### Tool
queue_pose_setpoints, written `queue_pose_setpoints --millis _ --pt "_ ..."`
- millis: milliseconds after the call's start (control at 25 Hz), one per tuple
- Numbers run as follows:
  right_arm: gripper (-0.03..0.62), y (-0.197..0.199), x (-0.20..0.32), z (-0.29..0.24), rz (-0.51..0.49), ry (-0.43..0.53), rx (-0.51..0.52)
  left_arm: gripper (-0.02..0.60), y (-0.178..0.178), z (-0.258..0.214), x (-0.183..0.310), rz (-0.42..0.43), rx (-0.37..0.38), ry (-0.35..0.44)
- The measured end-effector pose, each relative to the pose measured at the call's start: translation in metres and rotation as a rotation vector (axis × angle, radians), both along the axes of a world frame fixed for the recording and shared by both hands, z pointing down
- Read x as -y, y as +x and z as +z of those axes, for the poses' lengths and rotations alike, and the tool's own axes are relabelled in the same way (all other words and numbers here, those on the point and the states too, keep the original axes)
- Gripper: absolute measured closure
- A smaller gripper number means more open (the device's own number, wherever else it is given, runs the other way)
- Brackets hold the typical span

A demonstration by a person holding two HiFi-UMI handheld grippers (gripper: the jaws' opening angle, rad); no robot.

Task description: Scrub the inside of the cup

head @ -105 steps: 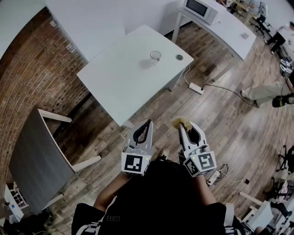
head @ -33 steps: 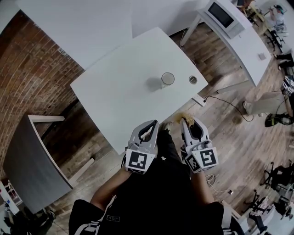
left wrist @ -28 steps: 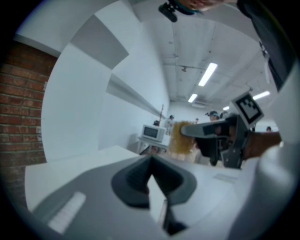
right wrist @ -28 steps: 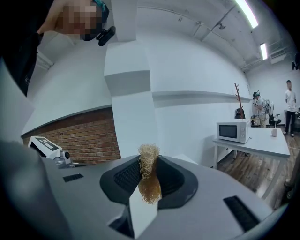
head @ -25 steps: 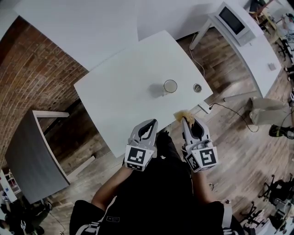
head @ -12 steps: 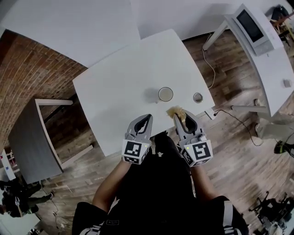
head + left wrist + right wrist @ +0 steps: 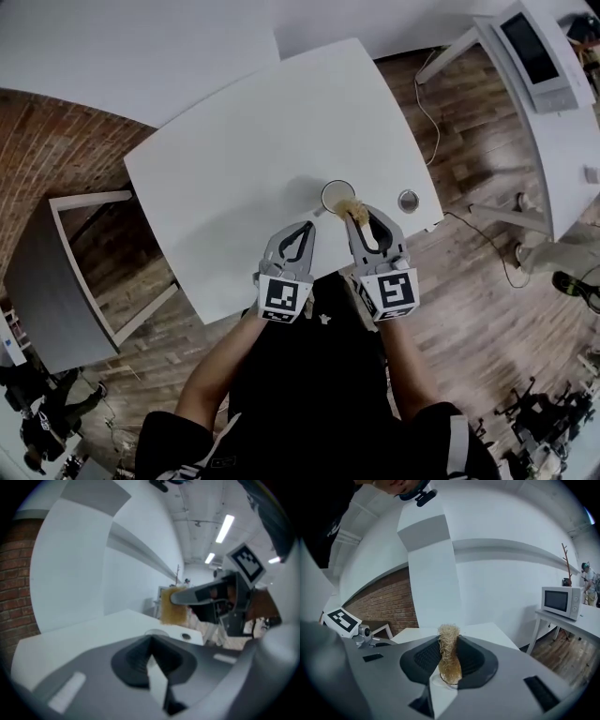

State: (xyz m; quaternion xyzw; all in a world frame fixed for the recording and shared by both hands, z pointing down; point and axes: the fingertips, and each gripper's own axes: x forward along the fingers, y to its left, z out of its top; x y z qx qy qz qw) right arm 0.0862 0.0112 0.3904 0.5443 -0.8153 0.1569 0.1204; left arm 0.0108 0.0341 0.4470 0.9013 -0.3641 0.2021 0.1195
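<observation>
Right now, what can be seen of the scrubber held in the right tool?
The scrubber is a tan wad of coarse, frizzy fibres, loofah-like; from the side it looks like a flat pad. The right tool is shut on it, its frayed end poking past the tips. In the head view it hangs above the white table at the near rim of the glass cup; whether it touches the cup cannot be told.

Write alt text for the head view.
Seen from above, a person's right gripper holds a tan fibrous scrubber at the near rim of a glass cup on a white table. The left gripper, shut and empty, hovers beside it.
</observation>
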Motion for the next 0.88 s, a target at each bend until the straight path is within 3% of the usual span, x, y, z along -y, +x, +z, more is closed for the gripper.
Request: queue_pose_setpoints --millis 120,440,880 --pt "0.514 0.0 0.014 0.021 0.002 -0.023 -0.011 0.575 0.007 0.019 0.01 0.024 0.014 -0.003" --pt "0.514 -0.003 0.026 0.061 0.004 -0.094 -0.022 0.494 0.022 0.061 0.007 0.137 0.096 -0.045" --pt "0.514 -0.011 0.039 0.091 -0.055 -0.234 -0.034 0.494 0.039 0.078 0.012 0.147 0.1 -0.054"
